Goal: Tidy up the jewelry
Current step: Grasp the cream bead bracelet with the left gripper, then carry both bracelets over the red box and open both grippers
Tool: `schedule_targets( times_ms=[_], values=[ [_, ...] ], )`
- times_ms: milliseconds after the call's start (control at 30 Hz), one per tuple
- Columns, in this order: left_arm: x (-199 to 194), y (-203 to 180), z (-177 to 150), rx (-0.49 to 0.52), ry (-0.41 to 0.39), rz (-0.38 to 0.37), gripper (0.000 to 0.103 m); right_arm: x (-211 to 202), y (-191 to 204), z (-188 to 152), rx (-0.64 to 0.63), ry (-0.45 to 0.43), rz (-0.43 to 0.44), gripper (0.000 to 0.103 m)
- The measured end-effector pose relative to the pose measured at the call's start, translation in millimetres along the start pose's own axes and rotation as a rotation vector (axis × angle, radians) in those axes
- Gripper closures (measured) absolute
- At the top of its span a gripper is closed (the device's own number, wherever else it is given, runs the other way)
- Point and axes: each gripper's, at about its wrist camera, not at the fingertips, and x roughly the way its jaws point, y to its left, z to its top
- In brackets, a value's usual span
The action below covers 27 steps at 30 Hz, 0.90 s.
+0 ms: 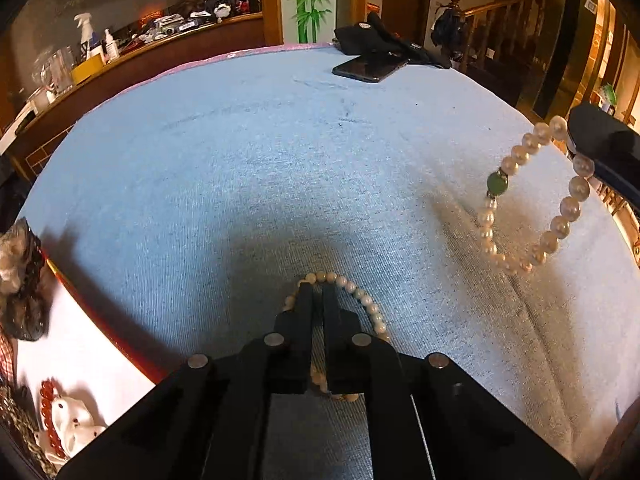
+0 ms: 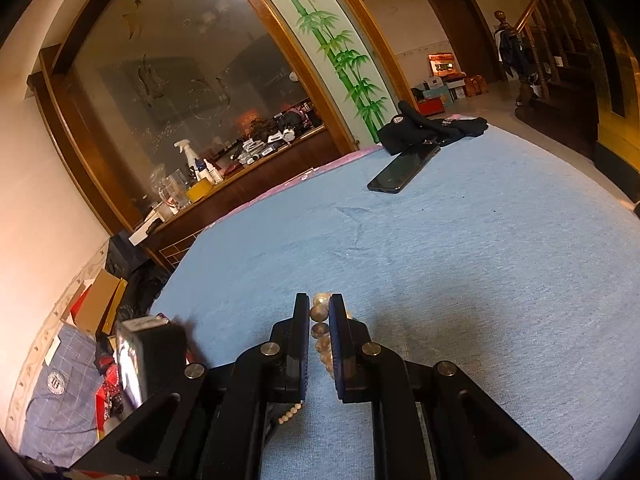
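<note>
Left gripper [image 1: 317,290] angled down at the blue cloth [image 1: 260,168], jaws fully closed. Its tips sit on the rim of a pale bead bracelet [image 1: 370,306] lying on the cloth; beads curve round the tips and reappear under the jaws, so whether a strand is actually pinched can't be told.

Right gripper [image 2: 319,312] narrow, clamped on a pearl bracelet [image 2: 320,330]: large beads wedged between the pads, smaller beads dangling below the left finger. From the left camera the same pearl bracelet [image 1: 520,208] hangs in a loop from the right gripper [image 1: 600,152], clear of the cloth, one green bead [image 1: 497,184] in the strand.

Far edge of the cloth: dark phone [image 2: 404,170] lying flat, black gloves [image 2: 432,126] just behind it.

Low left in the left view: red bead bracelet [image 1: 47,412] against a white holder [image 1: 76,428], off the cloth
</note>
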Motion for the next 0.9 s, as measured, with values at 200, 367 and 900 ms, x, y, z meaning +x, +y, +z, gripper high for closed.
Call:
schedule_targets(
  times_ms=[200, 367, 900],
  values=[
    [-7.8, 6.5, -7.7, -0.046, -0.030, -0.052, 0.103, -0.2, 0.1, 0.6, 0.007, -0.003, 0.000, 0.093],
    [-24.3, 9.6, -9.0, -0.053, -0.055, -0.082, 0.103, -1.1, 1.2, -0.1, 0.003, -0.006, 0.005, 0.093],
    [-11.1, -12.5, -20.4, 0.041, -0.020, -0.024, 0.034, -5.4, 2.2, -2.2, 0.017, 0.002, 0.017, 0.093]
  ],
)
